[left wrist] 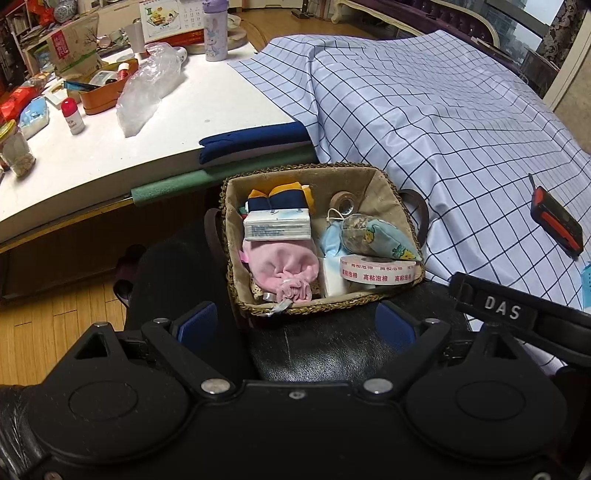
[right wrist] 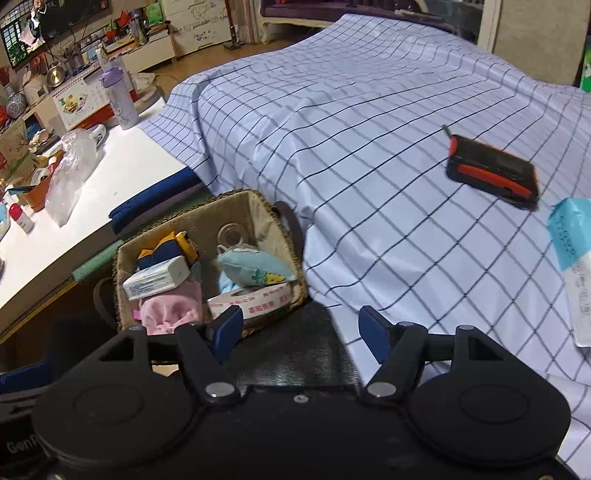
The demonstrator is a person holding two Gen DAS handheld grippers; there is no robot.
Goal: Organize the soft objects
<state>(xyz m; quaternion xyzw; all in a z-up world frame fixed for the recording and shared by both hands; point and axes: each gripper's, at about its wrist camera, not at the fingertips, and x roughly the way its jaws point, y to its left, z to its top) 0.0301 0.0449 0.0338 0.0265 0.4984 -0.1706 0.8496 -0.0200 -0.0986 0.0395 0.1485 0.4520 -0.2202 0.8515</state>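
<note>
Basket (left wrist: 380, 184) at frame centre, packed: pink cloth (left wrist: 280, 267), tissue pack (left wrist: 276, 225), tape roll (left wrist: 380, 271). Left gripper (left wrist: 295, 326) wide open, empty. Right gripper (right wrist: 301, 334) wide open, empty, lower centre.

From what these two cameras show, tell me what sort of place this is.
Probably a lived-in home room: a cluttered white table with a lilac rabbit-print drinks bottle, a wood plank floor, and a woven straw basket of soft odds and ends beside a blue checked cloth.
</note>
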